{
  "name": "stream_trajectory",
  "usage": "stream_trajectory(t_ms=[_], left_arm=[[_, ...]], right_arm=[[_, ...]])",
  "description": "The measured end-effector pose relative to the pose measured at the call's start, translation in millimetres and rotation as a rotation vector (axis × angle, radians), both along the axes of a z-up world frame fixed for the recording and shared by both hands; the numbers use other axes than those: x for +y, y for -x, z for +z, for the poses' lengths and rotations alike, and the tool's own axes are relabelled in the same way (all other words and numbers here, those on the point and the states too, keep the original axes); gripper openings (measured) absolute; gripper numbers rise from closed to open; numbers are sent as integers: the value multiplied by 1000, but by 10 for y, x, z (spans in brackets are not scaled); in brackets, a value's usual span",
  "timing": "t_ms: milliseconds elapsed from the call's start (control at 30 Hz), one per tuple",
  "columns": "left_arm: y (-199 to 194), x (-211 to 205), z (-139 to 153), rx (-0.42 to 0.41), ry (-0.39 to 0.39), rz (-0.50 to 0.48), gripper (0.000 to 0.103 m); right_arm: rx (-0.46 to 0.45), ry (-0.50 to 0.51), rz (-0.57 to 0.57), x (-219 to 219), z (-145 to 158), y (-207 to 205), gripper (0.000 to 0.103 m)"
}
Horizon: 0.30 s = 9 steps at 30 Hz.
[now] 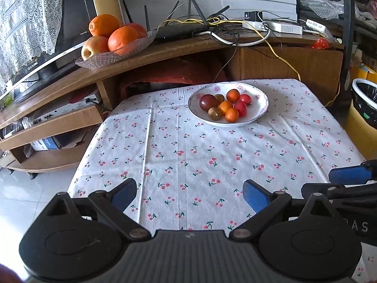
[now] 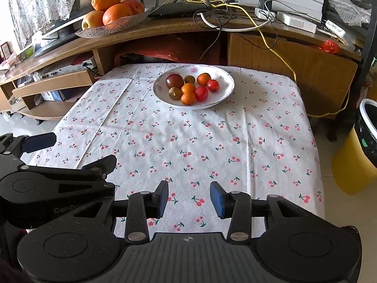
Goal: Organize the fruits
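We stood over a small table (image 2: 271, 127) draped in a white cloth (image 1: 188, 155) printed with cherries, pushed up against a wooden TV stand (image 1: 165, 49) crowded with a router, cables and a glass dish of oranges (image 1: 113, 44).

Near the far edge of the table, toward its middle, sat a white bowl (image 2: 225, 87) with a floral rim. All the small fruits (image 2: 192, 87) on the table lay gathered in it: one large dark reddish one, two brownish ones, three orange and two red, touching one another in a loose cluster. None lay loose on the cloth. That fitted either fruits collected into the bowl or fruits waiting there to be sorted out; we could not tell which.

We held both tools low over the near edge, probably so that each camera kept the bowl in sight. The left gripper (image 1: 189, 194) had its blue-padded fingers spread wide with nothing between them. The right gripper (image 2: 189, 199) was parted more narrowly, also empty. The bowl lay well ahead of both, straight on from the fingers, with bare cloth between.
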<state>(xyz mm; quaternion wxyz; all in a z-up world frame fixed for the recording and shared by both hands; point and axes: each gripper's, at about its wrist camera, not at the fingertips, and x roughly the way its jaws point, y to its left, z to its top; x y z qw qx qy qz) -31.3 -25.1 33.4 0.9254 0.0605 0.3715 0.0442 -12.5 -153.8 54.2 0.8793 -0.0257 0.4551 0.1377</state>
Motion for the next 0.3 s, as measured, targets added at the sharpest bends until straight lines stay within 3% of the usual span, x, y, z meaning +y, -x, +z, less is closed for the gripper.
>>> stream_trajectory(t_ms=[300], left_arm=[[0, -2, -4, -11, -5, 1, 103]], right_arm=[[-4, 6, -7, -13, -10, -8, 42]])
